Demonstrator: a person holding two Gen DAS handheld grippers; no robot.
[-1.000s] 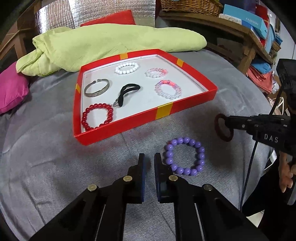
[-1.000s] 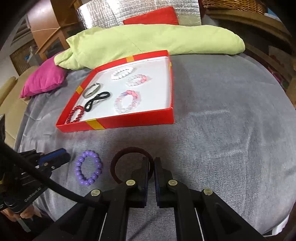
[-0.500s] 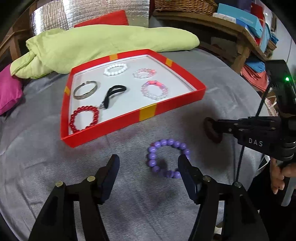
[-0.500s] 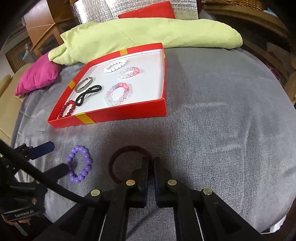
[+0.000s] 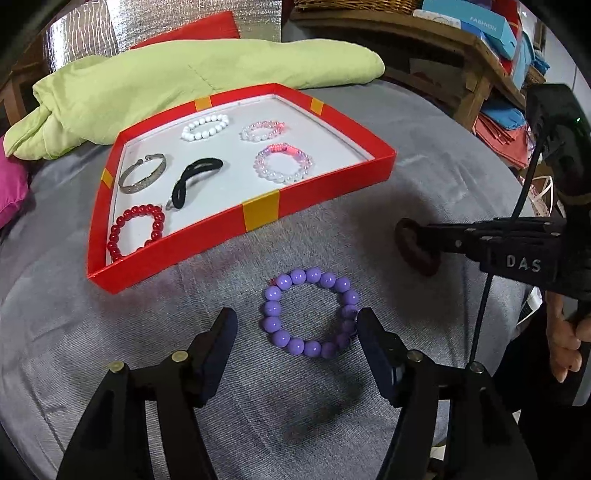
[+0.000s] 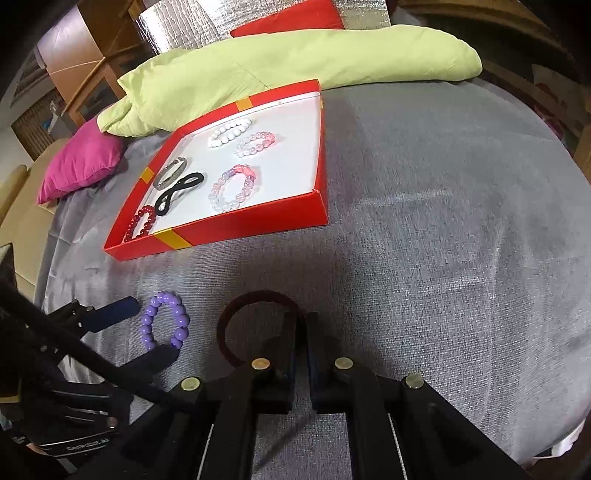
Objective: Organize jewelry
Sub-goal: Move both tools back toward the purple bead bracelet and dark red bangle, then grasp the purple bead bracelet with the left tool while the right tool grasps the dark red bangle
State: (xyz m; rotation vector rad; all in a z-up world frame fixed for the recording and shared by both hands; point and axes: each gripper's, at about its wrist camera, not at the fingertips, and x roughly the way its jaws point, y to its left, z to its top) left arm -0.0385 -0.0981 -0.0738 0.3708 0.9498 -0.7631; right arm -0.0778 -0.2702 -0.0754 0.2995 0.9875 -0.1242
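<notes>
A purple bead bracelet [image 5: 311,312] lies on the grey cloth, also seen in the right wrist view [image 6: 164,324]. My left gripper [image 5: 293,325] is open, its fingers either side of the bracelet's near half. My right gripper [image 6: 303,325] is shut on a dark maroon hair ring [image 6: 240,325], held just above the cloth; it also shows in the left wrist view [image 5: 415,245]. The red tray [image 5: 258,214] holds white, pink, pink-clear and red bead bracelets, a silver bangle [image 5: 143,172] and a black hair tie [image 5: 192,179].
A lime green cloth bundle [image 5: 177,81] lies behind the tray. A magenta cushion [image 6: 79,162] sits at the left. Wooden shelves with boxes [image 5: 480,33] stand at the right. The grey cloth [image 6: 443,221] spreads wide to the right of the tray.
My left gripper went from shut to open and moved forward to straddle the purple bracelet. My right gripper stayed shut on the maroon ring, shifting slightly.
</notes>
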